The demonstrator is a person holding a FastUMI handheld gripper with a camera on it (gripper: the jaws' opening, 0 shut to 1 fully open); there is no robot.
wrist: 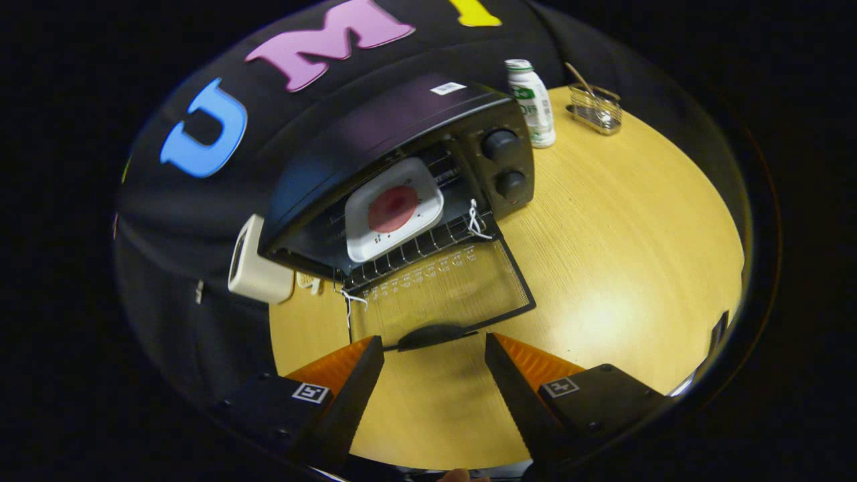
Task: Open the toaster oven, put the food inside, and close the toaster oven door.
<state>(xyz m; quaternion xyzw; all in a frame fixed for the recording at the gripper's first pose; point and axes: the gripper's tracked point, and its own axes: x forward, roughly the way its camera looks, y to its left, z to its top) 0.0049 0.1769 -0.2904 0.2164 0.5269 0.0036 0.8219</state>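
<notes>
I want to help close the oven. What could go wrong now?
The gripper is open, its fingers either side of the door handle, touching nothing. If they lift off-centre, the handle might slip and the glass door could drop back. The plate of food sits near the front of the rack, so a closing door may bump it. White strings at the door's corners could snag.

Glossy wood-grain table (622,221); wire-metal oven rack (428,242).

tongs (434,345) spread, empty | toaster oven (402,154) door (445,288) down, handle just ahead | plate of food (394,209) on rack
</notes>
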